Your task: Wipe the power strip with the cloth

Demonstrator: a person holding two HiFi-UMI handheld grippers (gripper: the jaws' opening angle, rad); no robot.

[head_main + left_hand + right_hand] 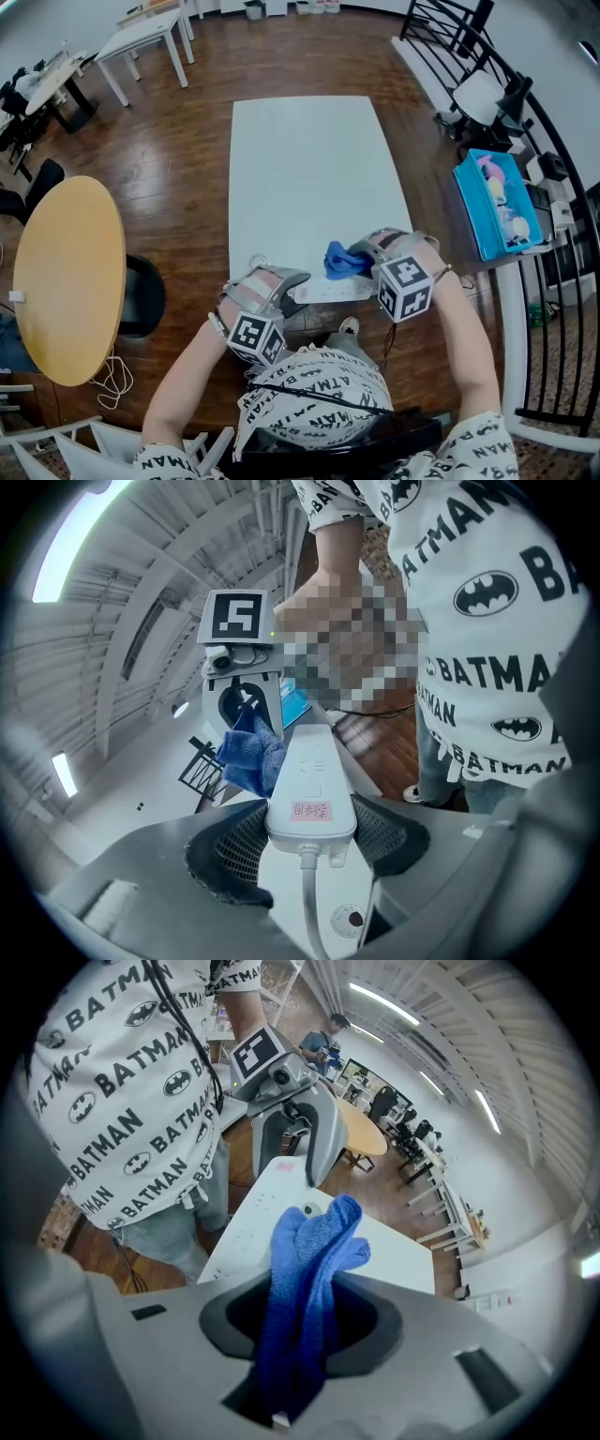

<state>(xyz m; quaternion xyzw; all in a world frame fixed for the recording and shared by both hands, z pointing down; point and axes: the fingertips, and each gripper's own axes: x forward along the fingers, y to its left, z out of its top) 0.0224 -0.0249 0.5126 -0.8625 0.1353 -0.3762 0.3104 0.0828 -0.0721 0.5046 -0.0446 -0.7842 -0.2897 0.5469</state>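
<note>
A white power strip (pixel 330 292) lies along the near edge of the white table (pixel 319 169). My left gripper (pixel 286 286) is shut on its cord end, and in the left gripper view the strip (pixel 309 780) sits between the two pads (pixel 234 841) with a pink label facing up. My right gripper (pixel 361 255) is shut on a blue cloth (pixel 342 260). In the right gripper view the cloth (pixel 309 1269) stands bunched out of the jaws. The cloth (pixel 251 754) rests against the strip's far end, on its left side. The left gripper (pixel 295 1129) faces the right one.
A blue bin (pixel 497 202) with small items sits on a stand to the right, beside a black railing (pixel 553 309). A round wooden table (pixel 70 277) and a black chair (pixel 141 295) stand at the left. The person's legs are close behind the table's near edge.
</note>
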